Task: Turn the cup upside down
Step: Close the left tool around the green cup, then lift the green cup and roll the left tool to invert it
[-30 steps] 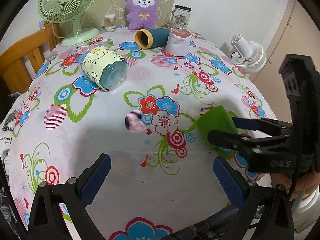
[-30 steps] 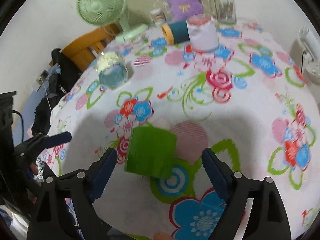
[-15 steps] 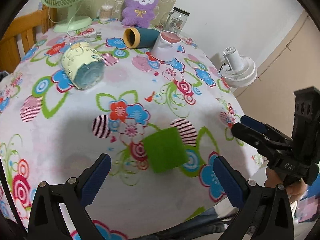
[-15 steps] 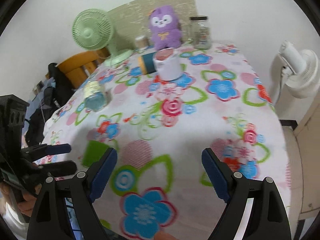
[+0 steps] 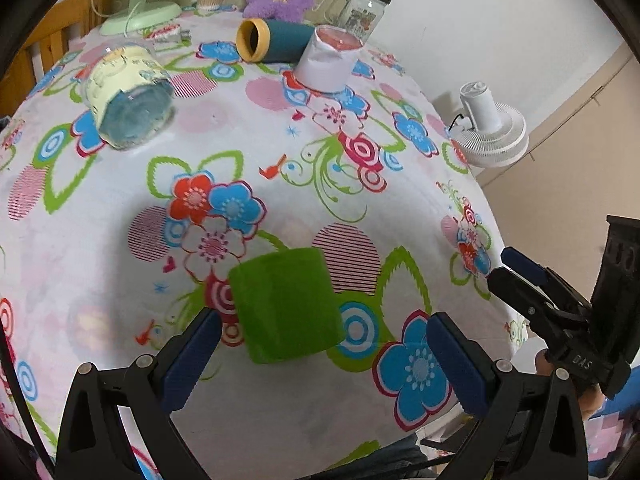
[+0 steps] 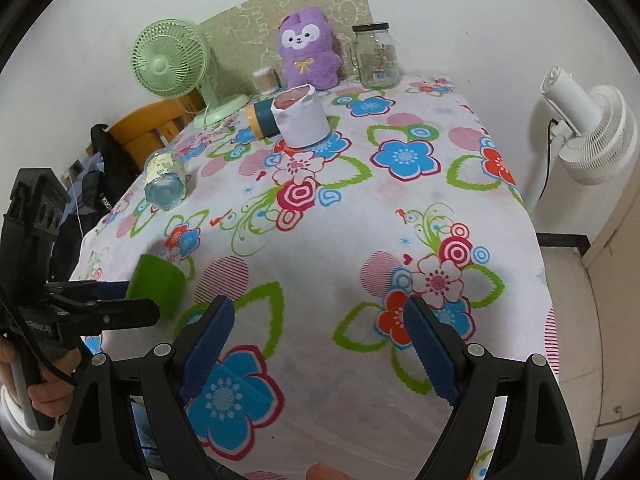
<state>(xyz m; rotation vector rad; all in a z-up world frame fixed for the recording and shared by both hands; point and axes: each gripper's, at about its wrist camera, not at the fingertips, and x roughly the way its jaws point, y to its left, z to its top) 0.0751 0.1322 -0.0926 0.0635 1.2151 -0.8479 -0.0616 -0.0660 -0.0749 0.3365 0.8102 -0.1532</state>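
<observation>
A green cup (image 5: pixel 286 304) stands on the flowered tablecloth (image 5: pixel 280 152) near the front edge, its flat closed end up. My left gripper (image 5: pixel 320 354) is open and empty, its fingers to either side of the cup and just short of it. The cup also shows in the right wrist view (image 6: pixel 158 284), with the left gripper (image 6: pixel 116 304) beside it. My right gripper (image 6: pixel 318 350) is open and empty over the table's front right part, away from the cup; it shows in the left wrist view (image 5: pixel 516 276) off the table's right edge.
A clear jar with a yellow label (image 5: pixel 128 98) lies on its side at the left. A teal tube (image 5: pixel 276 40) lies behind a white paper-wrapped cup (image 5: pixel 330 60). A purple plush (image 6: pixel 308 52), glass jar (image 6: pixel 376 56) and green fan (image 6: pixel 172 60) stand at the back. A white fan (image 6: pixel 588 132) stands off the right edge.
My right gripper has drawn back from the green cup and swung right. My left gripper has moved right and closer, so the cup now sits between its open fingers.
</observation>
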